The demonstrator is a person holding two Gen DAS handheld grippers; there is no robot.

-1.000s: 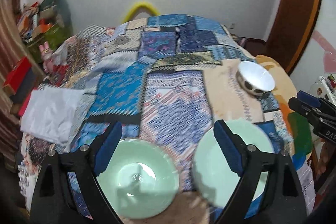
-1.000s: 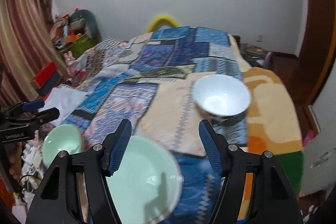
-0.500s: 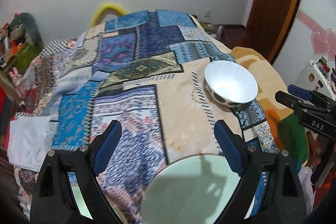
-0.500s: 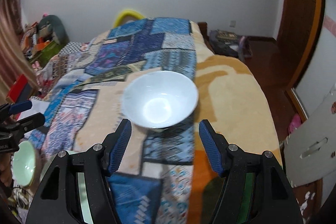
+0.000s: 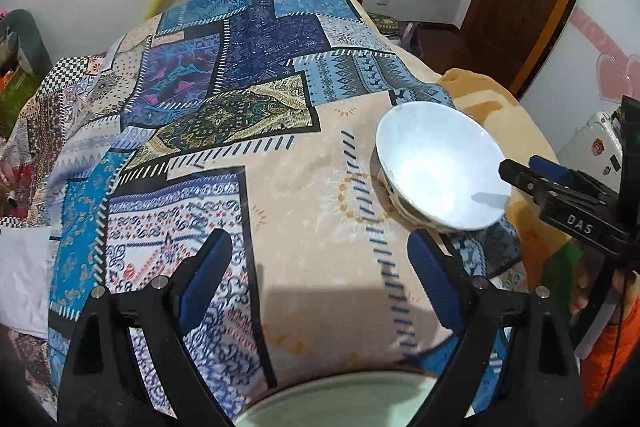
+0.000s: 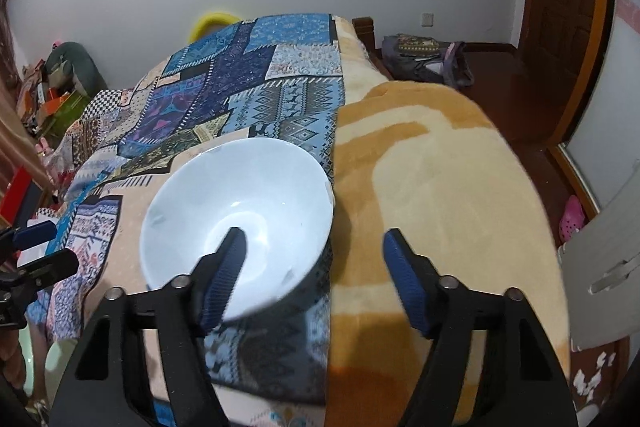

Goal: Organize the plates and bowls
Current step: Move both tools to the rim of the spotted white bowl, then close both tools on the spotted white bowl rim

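While jaws gape, right just narrowing | white bowl (image 6: 240,219) unheld | green plate (image 5: 340,403) cut off

Black left hand-held gripper (image 5: 320,269), blue ribbed pads, silver screws; right hand-held gripper (image 6: 314,259) same, "DAS" marking; orange sleeve (image 5: 612,351).

The bowl (image 6: 240,211) is white inside, with a dark pattern on its outer wall, and the plate (image 5: 340,403) is pale green. The bedspread (image 5: 240,99) is a patchwork of blue, beige and dark patches with geometric and floral prints, beside a plain tan-and-cream blanket (image 6: 440,187). Both grippers are black with blue pads (image 5: 204,279).
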